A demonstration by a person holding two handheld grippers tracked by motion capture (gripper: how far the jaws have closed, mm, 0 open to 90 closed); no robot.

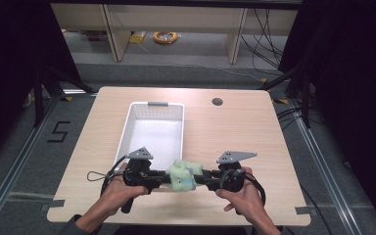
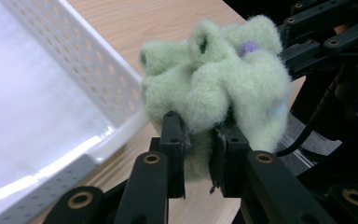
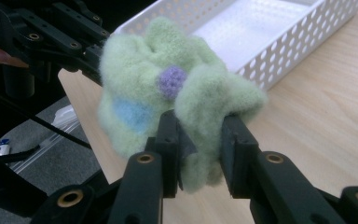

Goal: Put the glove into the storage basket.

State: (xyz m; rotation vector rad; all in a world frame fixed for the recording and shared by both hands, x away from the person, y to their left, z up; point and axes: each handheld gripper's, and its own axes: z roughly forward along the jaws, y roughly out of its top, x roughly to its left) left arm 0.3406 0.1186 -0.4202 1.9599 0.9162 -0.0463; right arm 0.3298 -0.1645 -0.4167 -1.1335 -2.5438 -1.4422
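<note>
A fluffy pale green fabric bundle (image 1: 181, 175) with a purple dot and a blue patch hangs above the table's near edge, bunched between both grippers. My left gripper (image 1: 162, 178) pinches it from the left, its jaws shut on a fold of the fabric bundle (image 2: 214, 88). My right gripper (image 1: 201, 179) grips the other side, jaws shut on another fold of the fabric bundle (image 3: 177, 84). In the left gripper view, the left gripper (image 2: 199, 142) sits under the bundle. In the right gripper view, the right gripper (image 3: 200, 140) does the same.
An empty white perforated basket (image 1: 127, 128) lies lengthwise on the wooden table (image 1: 235, 132), just beyond and left of the bundle. A round cable hole (image 1: 217, 102) sits at the far right of the tabletop. Shelving and cables stand on the floor behind.
</note>
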